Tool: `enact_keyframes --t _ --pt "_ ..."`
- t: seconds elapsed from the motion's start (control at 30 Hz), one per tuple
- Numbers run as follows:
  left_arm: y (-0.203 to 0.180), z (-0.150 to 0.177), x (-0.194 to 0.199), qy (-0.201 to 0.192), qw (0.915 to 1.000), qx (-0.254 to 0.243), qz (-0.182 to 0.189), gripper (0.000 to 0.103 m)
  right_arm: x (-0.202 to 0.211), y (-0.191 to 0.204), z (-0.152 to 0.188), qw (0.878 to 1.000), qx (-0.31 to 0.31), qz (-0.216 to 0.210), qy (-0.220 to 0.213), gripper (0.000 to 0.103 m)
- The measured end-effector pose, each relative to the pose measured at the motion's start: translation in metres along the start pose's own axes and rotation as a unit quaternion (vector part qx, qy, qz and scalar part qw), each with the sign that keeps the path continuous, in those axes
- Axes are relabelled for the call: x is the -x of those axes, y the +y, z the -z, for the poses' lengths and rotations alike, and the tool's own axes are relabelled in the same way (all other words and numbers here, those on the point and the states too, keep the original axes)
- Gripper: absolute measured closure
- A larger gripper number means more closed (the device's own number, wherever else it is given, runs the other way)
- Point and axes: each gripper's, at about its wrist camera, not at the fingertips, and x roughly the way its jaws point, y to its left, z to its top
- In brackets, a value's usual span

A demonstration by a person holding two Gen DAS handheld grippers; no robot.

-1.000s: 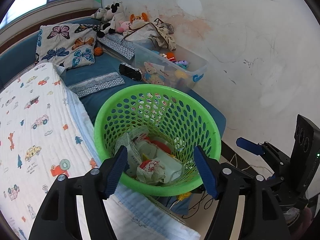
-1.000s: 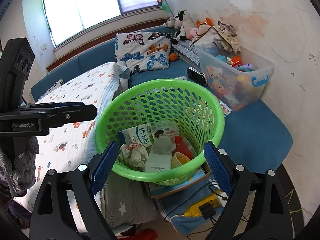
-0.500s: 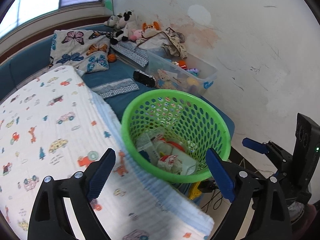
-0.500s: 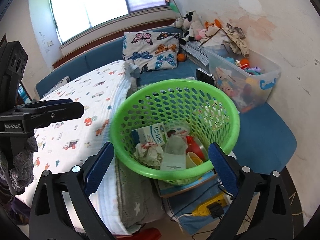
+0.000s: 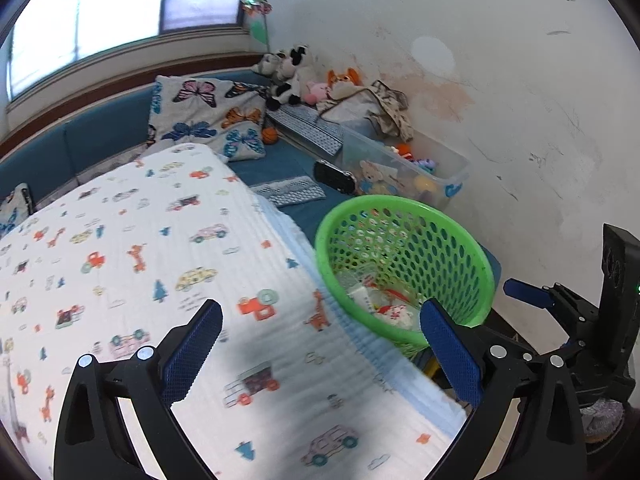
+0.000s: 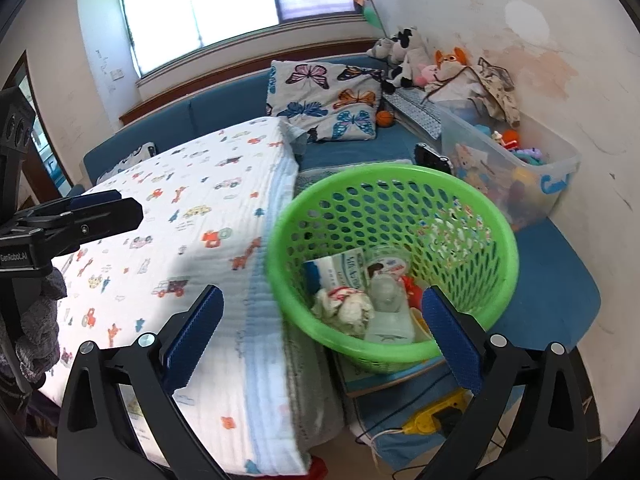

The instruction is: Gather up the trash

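The green basket (image 6: pixel 394 264) is sitting beside the right edge of the bed's printed blanket (image 5: pixel 132 248), holding crumpled paper (image 6: pixel 346 310), a carton (image 6: pixel 336 268) and other trash. Just beyond it, a clear toy bin (image 6: pixel 516 168) is resting against the far wall. The left gripper (image 5: pixel 320 344) and right gripper (image 6: pixel 320 330) are both opening their jaws wide, with nothing between them.
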Motion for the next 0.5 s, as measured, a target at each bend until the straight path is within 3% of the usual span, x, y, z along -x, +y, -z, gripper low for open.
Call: enact_keyframes --t 0.5 --pt "0.044 0.032 0.051 -0.032 0.9963 0.029 -0.074 0.007 0.001 0.056 -0.003 0.999 0.032 -0.001 0.001 0.005"
